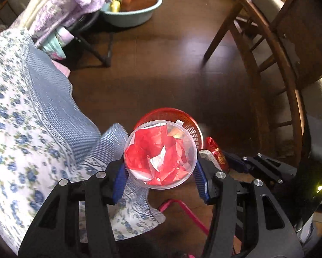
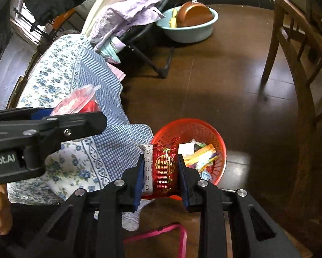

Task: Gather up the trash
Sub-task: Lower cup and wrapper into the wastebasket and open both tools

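Note:
My left gripper (image 1: 160, 172) is shut on a clear plastic cup (image 1: 161, 153) stuffed with crumpled red and white paper, held above the red mesh basket (image 1: 189, 122) on the floor. The cup also shows in the right wrist view (image 2: 79, 102), with the left gripper beside it. My right gripper (image 2: 161, 172) is shut on a red and gold snack wrapper (image 2: 164, 168), held over the near rim of the basket (image 2: 214, 137). The basket holds several colourful wrappers (image 2: 202, 155). The wrapper also shows in the left wrist view (image 1: 217, 153).
A floral blue and white cloth (image 1: 21, 118) drapes on the left. A teal basin (image 2: 191, 30) with a copper pan sits at the back. A wooden chair (image 1: 268, 49) stands on the right. A pink frame (image 2: 161, 234) lies on the dark wood floor below my grippers.

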A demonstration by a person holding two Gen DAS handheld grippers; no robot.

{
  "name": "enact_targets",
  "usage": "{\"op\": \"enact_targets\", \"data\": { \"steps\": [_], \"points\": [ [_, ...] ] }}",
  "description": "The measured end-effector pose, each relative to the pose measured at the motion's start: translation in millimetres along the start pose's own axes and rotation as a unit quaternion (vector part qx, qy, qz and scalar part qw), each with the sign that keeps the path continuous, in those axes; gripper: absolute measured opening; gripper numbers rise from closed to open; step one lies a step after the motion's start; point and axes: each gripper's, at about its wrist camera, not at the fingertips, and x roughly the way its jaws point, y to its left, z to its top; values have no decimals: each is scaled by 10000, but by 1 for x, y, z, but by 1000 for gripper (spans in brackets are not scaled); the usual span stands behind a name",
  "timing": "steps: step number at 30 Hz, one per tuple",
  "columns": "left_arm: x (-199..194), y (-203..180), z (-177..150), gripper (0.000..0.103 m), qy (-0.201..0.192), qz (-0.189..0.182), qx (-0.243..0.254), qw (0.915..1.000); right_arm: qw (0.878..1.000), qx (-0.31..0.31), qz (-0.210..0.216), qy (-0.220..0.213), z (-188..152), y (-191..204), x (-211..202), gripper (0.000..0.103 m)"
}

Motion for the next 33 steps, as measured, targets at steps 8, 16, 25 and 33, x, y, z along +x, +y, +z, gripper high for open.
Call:
{"op": "enact_targets", "data": {
  "steps": [8,16,25,33],
  "points": [
    [29,-6,-3,53,305,47,53,9995,9996,48,-104,242,-7,-8,23,29],
    [46,-6,-8,53,509,132,145,9985,9991,57,-129,407,-13,-9,38,29],
    [48,-2,-7,53,495,133,85,9986,9984,68,-181,532,-15,-10,50,29],
    [50,-5,-6,54,496,178,159,9985,9981,101,-194,576,-16,-12,57,29]
  ]
}}
